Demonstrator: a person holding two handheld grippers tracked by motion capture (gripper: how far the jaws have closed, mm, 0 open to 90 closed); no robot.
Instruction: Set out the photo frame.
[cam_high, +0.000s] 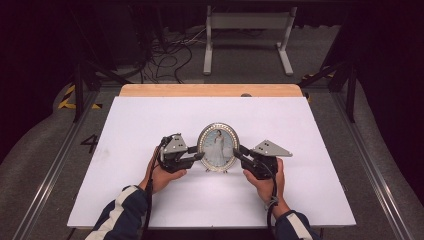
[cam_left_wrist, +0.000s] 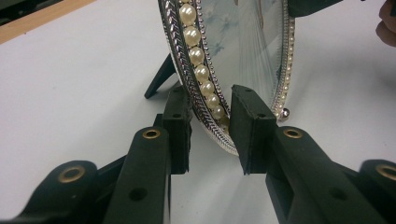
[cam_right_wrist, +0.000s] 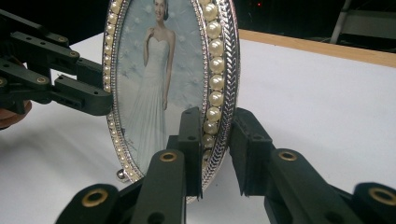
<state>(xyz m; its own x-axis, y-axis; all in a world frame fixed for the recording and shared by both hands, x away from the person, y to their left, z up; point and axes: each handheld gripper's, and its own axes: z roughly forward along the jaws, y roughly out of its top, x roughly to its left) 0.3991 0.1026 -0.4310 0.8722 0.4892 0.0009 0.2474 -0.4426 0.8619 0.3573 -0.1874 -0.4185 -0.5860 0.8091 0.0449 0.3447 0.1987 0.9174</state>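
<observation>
Dark surroundings framed a white tabletop (cam_high: 150, 200) on a wooden bench, with cables and a metal stand on the floor beyond. An oval picture frame (cam_high: 218, 146), silver-rimmed and set with pearls, stood near the middle of the tabletop, upright on its rear strut and small ball feet, its portrait facing the person.

The left gripper (cam_high: 199, 153) met the frame's left edge, and the right gripper (cam_high: 238, 152) met its right edge. In the left gripper view, the jaws stood narrow, with the pearl rim (cam_left_wrist: 201, 74) between them, one pad behind the frame and one on the glass side. A slight gap showed at the pads, so firm contact could not be confirmed. The right gripper view showed a like arrangement: narrow jaws straddled the rim (cam_right_wrist: 215, 98), the front pad lying against the pearls, the rear pad close behind the back.

Judgement: the step in hand appeared to be a two-sided grasp of the frame at both edges, ahead of lifting or repositioning. The next move would call for even pressure from both sides and a level, matched rise, lest the frame twist or slip on its rounded rim.
</observation>
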